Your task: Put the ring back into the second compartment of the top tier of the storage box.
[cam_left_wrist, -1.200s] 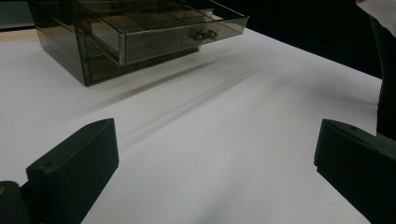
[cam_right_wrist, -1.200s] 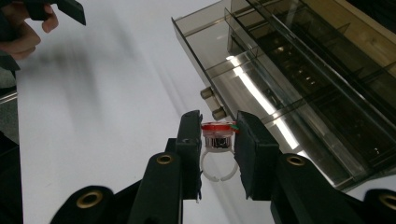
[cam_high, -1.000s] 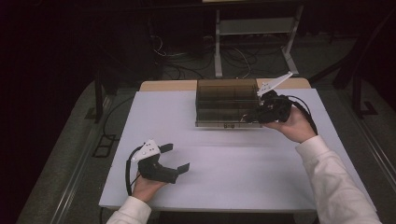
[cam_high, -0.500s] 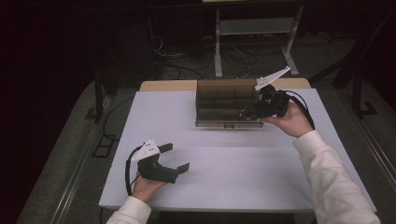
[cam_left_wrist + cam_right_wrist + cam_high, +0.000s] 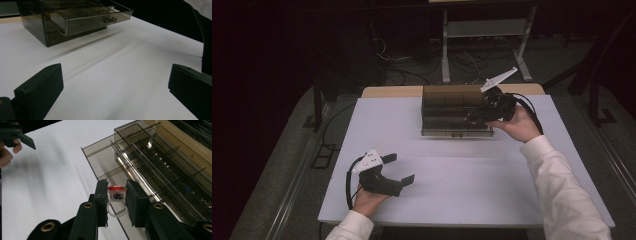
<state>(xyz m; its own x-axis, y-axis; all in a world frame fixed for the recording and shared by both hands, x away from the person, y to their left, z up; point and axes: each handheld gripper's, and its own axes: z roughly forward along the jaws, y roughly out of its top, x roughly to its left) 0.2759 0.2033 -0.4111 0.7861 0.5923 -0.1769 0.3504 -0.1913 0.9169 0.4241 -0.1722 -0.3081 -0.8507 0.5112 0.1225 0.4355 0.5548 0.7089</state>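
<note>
Right gripper view: your right claw (image 5: pixel 117 195) is clamped on a small ring (image 5: pixel 116 192) with a red top, silver setting and a pale band hanging below the pads, held just above the open drawer (image 5: pixel 160 170) of the smoky clear organizer (image 5: pixel 454 107). So the pick looks done and the ring is at the box but not yet in a compartment; I can't tell which cell it is over, since the dividers run off to the side of the claw. High view puts that claw at the organizer's right front corner, over the drawer, at the far side of the white surface (image 5: pixel 452 185). Your left claw (image 5: pixel 398 170) sits near the front-left edge, jaws spread wide with nothing between them, well apart from the box. Left gripper view confirms the drawer is pulled out, knob (image 5: pixel 110 20) facing it. My read on what is left: lower the ring into a cell, release, back the claw out, then probably push the drawer shut, and the idle left claw is free for that.
</note>
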